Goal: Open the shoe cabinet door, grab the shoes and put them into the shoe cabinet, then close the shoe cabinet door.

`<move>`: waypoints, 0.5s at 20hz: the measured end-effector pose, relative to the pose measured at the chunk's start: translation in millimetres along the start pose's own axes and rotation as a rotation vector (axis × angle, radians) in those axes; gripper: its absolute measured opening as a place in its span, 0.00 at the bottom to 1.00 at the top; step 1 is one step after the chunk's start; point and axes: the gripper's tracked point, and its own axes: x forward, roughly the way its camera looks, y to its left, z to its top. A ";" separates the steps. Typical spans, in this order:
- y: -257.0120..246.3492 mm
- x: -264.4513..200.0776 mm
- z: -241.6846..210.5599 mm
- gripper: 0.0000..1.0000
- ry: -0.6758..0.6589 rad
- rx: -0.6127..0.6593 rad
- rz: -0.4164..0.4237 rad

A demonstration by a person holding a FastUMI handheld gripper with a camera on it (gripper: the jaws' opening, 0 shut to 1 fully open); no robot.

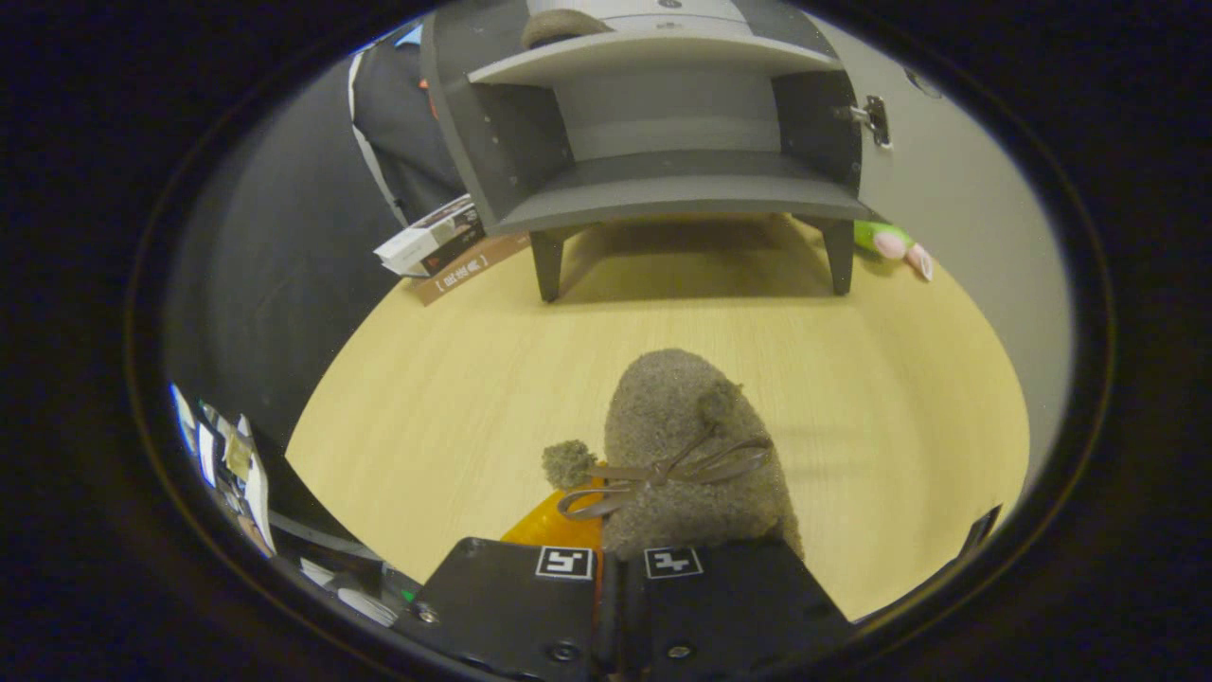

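Staged home booth, shoe cabinet on wooden tabletop, books

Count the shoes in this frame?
2: one fuzzy shoe between the gripper fingers, closed on it; another on the open cabinet upper shelf, partly visible. More may be hidden.

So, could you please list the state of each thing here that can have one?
Shoe cabinet: door open, lower shelf bare.
Fuzzy shoe: held off the table, toe toward the cabinet, bow tied.
Gripper: fingers nearly together, pinching the shoe's rear.
Second shoe: resting on the upper shelf.
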 end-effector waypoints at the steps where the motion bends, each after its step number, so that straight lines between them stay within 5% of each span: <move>1: 0.8 -10.2 6.3 0.07 -0.021 -0.006 -0.007; 10: 20.9 -114.2 113.8 0.07 -0.270 -0.041 -0.034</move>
